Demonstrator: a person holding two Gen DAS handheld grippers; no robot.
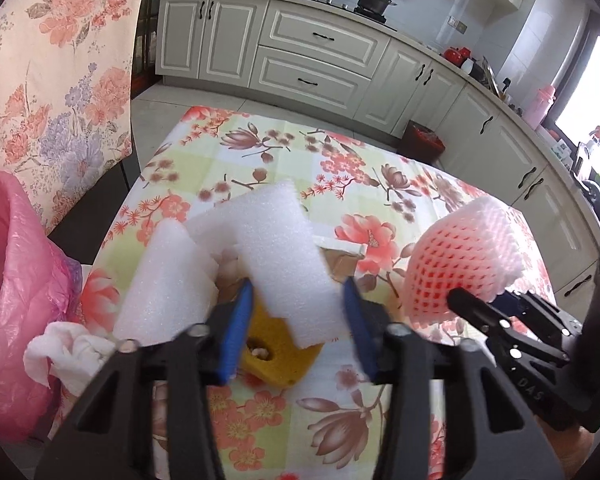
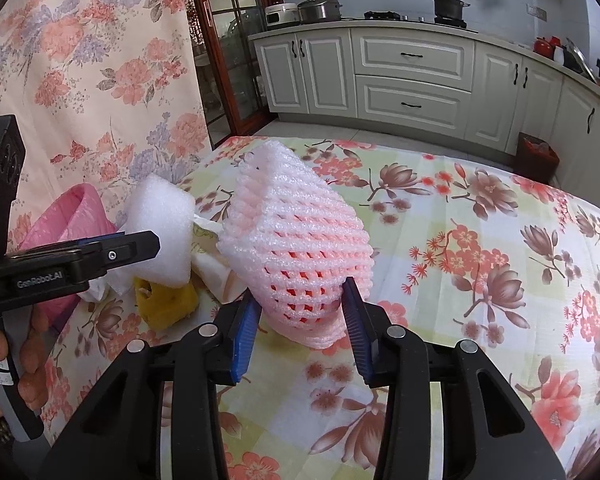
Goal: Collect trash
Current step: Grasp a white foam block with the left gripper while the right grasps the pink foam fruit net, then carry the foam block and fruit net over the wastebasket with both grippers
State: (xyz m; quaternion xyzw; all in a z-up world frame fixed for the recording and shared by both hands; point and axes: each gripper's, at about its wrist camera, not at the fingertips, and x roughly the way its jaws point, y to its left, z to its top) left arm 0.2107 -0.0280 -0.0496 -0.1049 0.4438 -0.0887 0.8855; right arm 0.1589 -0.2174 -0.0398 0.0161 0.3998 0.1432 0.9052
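My left gripper point(image 1: 298, 300) is shut on a white foam block point(image 1: 272, 256) and holds it above the flowered table point(image 1: 340, 168). A second white foam piece point(image 1: 168, 280), a yellow sponge point(image 1: 276, 360) and crumpled white tissue point(image 1: 68, 348) lie beneath and beside it. My right gripper point(image 2: 302, 304) is shut on a pink foam fruit net point(image 2: 296, 236) and holds it off the table; the net also shows in the left wrist view point(image 1: 456, 256). A pink bin bag point(image 1: 16, 280) stands at the table's left edge.
A flowered curtain point(image 1: 56, 72) hangs at the left. White kitchen cabinets point(image 1: 312, 56) run along the back and right. A dark red bin point(image 1: 422, 140) stands on the floor beyond the table. Brown cardboard point(image 1: 340, 264) lies behind the foam.
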